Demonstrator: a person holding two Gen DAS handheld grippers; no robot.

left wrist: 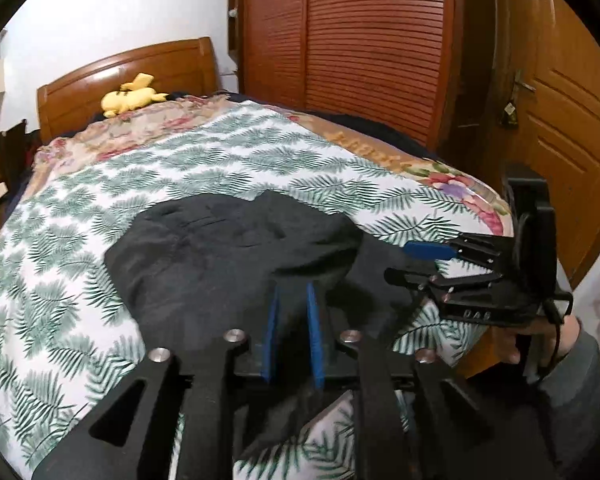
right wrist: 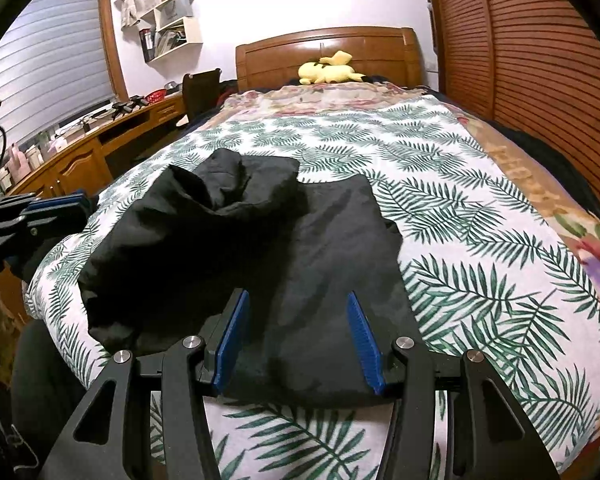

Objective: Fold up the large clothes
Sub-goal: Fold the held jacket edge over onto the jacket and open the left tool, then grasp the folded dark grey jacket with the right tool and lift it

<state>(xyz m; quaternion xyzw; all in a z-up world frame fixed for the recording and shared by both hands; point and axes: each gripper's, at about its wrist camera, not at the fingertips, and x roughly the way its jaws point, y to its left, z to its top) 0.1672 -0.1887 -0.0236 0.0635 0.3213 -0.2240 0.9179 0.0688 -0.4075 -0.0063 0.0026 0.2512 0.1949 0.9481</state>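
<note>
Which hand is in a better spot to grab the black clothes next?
Probably the right. The right gripper has its jaws wide open straddling the near edge of the black garment. The left gripper has only a narrow gap between its jaws, above the cloth's middle.

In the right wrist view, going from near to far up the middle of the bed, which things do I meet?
right gripper → black garment → leaf-print sheet → floral blanket → yellow plush toy → wooden headboard
</note>
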